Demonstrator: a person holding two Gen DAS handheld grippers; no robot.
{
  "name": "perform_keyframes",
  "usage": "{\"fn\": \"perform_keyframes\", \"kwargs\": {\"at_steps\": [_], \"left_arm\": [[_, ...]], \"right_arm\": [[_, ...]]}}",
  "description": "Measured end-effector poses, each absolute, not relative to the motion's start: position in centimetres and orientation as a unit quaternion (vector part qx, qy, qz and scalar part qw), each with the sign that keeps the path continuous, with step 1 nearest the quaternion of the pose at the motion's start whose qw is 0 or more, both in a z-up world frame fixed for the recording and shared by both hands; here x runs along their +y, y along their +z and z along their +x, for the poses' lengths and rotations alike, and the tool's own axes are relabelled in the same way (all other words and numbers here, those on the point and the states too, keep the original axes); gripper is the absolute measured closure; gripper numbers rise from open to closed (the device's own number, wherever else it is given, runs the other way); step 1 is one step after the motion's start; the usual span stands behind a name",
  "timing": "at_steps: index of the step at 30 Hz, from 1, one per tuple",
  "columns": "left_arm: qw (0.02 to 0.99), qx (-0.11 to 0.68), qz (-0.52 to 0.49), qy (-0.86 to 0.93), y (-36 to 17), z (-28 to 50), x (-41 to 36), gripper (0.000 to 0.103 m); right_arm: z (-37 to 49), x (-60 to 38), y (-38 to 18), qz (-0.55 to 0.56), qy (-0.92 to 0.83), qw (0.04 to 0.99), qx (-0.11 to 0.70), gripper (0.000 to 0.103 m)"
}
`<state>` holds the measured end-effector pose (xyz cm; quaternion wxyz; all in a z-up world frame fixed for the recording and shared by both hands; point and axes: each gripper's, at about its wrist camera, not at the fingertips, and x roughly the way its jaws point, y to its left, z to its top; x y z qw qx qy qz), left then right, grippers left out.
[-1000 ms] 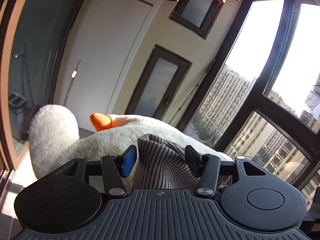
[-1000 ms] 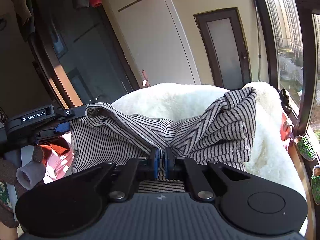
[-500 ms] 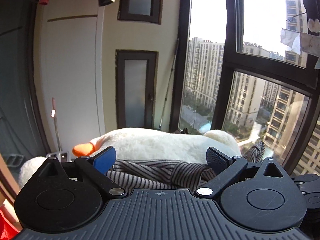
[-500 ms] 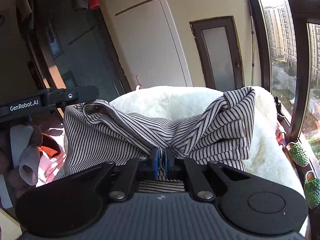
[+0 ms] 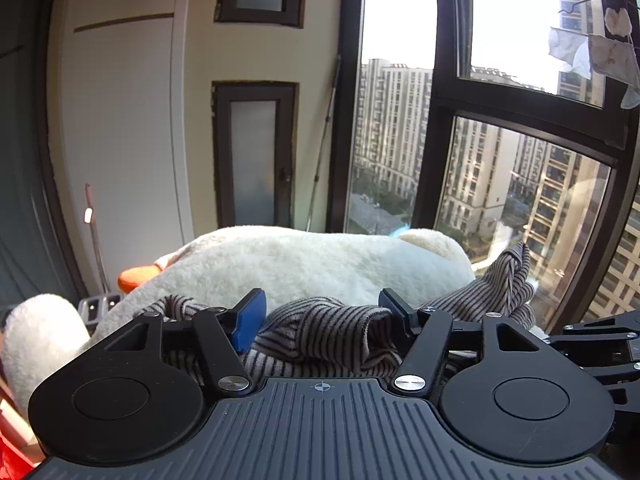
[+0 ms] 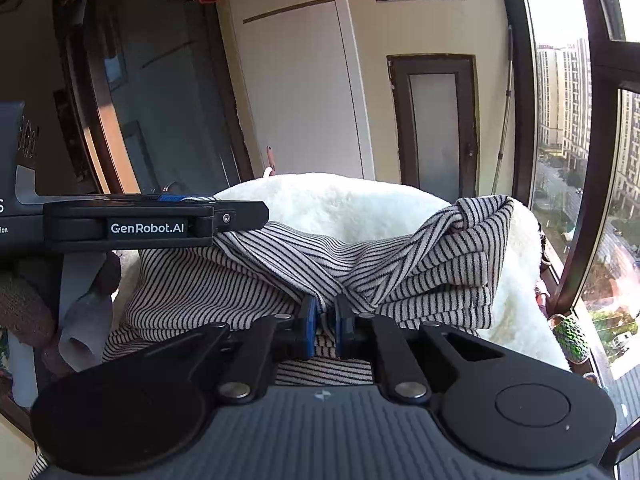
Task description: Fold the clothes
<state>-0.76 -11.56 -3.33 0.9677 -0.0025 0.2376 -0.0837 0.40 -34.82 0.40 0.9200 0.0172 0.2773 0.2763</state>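
Far left, left wrist view: a red patch [image 5: 10,456] shows at the lower corner, beside the white plush.
Plush toy: a big white plush [image 5: 312,264] with an orange beak [image 5: 134,278] lies across the middle of both views and carries the garment.
Left hand-held gripper [image 5: 320,312]: its jaws are closing and stand about half apart. A raised fold of the striped garment [image 5: 320,328] sits between them. The blue pad [image 5: 250,318] on the left has a gap to the cloth; the dark pad on the right meets the fold's edge, so no firm pinch shows.
Left hand-held gripper from the right wrist view: it reaches in from the left edge [image 6: 240,216], lettered "GenRobot.AI", with its tip over the garment's upper left corner.
Striped garment, right wrist view: the black and white striped cloth [image 6: 420,256] is draped over the plush, bunched into a bow shape, with stacked folds on the right and a looser panel hanging on the left.
Right hand-held gripper [image 6: 323,320]: almost fully closed, pinching the gathered middle of the striped cloth between its blue pads.
Door: a narrow frosted-glass door [image 6: 434,128] stands behind the plush.
Window: tall dark-framed panes [image 5: 444,120] on the right look out on apartment blocks.
Sill, far right: green spiky objects [image 6: 572,338] sit by the window.
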Motion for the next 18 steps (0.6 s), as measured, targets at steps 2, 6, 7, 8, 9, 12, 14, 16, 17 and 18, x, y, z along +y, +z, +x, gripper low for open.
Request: {"fn": "perform_keyframes", "kwargs": {"at_steps": [2, 6, 7, 8, 9, 12, 14, 16, 17, 18], "left_arm": [[0.969, 0.233, 0.001, -0.084, -3.2, -1.5, -11.9, 0.049], [0.969, 0.231, -0.024, -0.085, -3.4, -3.0, -11.7, 0.056], [0.968, 0.233, -0.034, -0.087, -3.6, -3.3, -11.4, 0.057], [0.967, 0.234, -0.043, -0.087, -3.8, -3.6, -11.3, 0.058], [0.967, 0.234, -0.048, -0.085, -3.9, -4.0, -11.2, 0.058], [0.968, 0.231, -0.057, -0.079, -3.9, -5.2, -11.2, 0.06], [0.968, 0.228, -0.065, -0.077, -3.9, -6.3, -11.2, 0.06], [0.966, 0.232, -0.083, -0.076, -3.8, -7.3, -10.7, 0.06], [0.965, 0.235, -0.092, -0.076, -3.8, -7.7, -10.4, 0.06], [0.962, 0.241, -0.102, -0.076, -3.9, -8.0, -10.1, 0.06]], "right_arm": [[0.3, -35.6, 0.7, 0.029, 0.273, 0.92, 0.279, 0.091], [-0.1, -36.8, 2.6, 0.028, 0.25, 0.934, 0.254, 0.068], [-0.3, -36.9, 3.4, 0.023, 0.252, 0.938, 0.237, 0.068], [-0.4, -37.1, 4.3, 0.022, 0.258, 0.94, 0.22, 0.068], [-0.4, -37.1, 5.0, 0.021, 0.266, 0.941, 0.208, 0.068], [0.4, -36.4, 6.5, 0.019, 0.305, 0.931, 0.201, 0.061], [1.4, -35.3, 6.6, 0.009, 0.326, 0.922, 0.207, 0.057], [2.3, -33.8, 6.2, -0.004, 0.336, 0.917, 0.215, 0.057], [2.6, -33.1, 6.0, -0.008, 0.34, 0.914, 0.222, 0.057], [2.9, -32.4, 5.6, -0.007, 0.343, 0.91, 0.234, 0.057]]}}
